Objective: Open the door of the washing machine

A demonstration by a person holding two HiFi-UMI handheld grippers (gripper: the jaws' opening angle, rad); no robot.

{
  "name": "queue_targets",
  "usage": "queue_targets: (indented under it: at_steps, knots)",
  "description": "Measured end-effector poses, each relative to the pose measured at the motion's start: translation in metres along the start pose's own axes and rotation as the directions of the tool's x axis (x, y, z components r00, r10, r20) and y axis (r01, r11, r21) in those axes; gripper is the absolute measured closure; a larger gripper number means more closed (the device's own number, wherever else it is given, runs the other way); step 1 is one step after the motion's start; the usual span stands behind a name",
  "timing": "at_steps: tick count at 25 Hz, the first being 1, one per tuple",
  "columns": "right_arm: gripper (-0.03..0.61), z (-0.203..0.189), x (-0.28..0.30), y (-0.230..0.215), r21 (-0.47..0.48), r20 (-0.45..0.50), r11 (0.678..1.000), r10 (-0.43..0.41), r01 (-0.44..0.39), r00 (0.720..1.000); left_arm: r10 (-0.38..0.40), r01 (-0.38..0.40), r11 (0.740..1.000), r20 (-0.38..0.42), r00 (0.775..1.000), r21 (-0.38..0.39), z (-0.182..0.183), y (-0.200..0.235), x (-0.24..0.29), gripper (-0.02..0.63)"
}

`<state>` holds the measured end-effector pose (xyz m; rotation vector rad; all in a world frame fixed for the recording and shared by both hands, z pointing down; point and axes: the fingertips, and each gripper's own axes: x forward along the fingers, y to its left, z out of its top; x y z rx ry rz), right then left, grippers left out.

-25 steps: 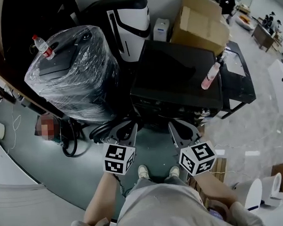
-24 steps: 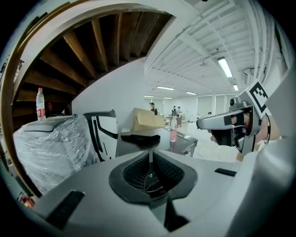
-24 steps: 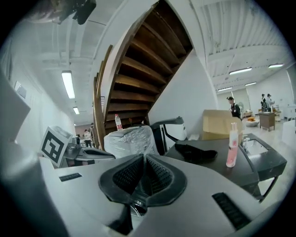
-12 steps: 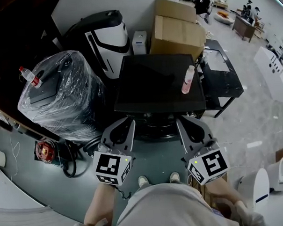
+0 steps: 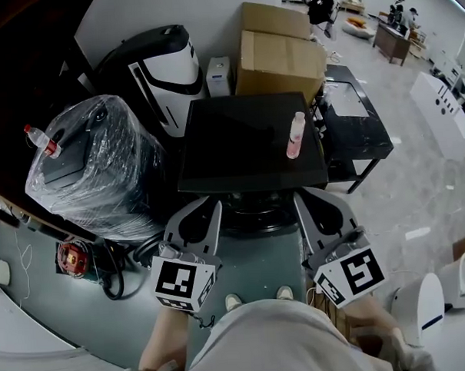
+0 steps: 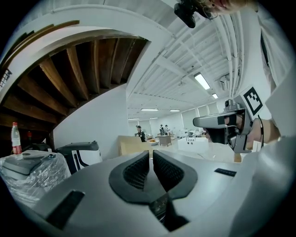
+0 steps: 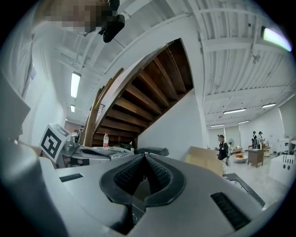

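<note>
The washing machine (image 5: pixel 246 142) is a black box in the middle of the head view. Its round front door (image 5: pixel 253 209) shows only as a dark curve under the top's near edge, so how it stands is hidden. A pink bottle (image 5: pixel 295 136) stands on its top. My left gripper (image 5: pixel 209 205) and right gripper (image 5: pixel 305 194) hang side by side just in front of the machine, near its top edge and apart from it. Both are shut with nothing between the pads, as the left gripper (image 6: pixel 151 153) and right gripper (image 7: pixel 144 157) show in their own views, pointing level over the machine.
A plastic-wrapped appliance (image 5: pixel 93 171) carrying a water bottle (image 5: pixel 42 141) stands to the left. Behind are a black-and-white machine (image 5: pixel 162 72) and cardboard boxes (image 5: pixel 277 56). A low black table (image 5: pixel 357 122) sits to the right. Cables (image 5: pixel 113 271) lie on the floor at the left.
Both grippers have risen from low in front of the machine to near its top edge. The head view now looks more squarely down onto the machine's top.
</note>
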<state>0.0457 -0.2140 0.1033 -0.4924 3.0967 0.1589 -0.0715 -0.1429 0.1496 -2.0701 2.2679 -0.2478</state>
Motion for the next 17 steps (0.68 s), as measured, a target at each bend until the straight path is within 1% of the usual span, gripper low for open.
queue_targets:
  at_steps: [6,17]
  knots:
    - [0.551,-0.008,0.002,-0.013,0.01,-0.013,1.0,-0.019,0.019,1.0,-0.008,0.008,1.0,0.003,1.0,0.0,0.001,-0.006,0.009,0.572]
    - [0.551,-0.011,0.004,-0.019,0.018,-0.017,1.0,-0.016,0.017,1.0,0.005,-0.005,1.0,0.006,1.0,0.014,0.004,-0.004,0.012,0.572]
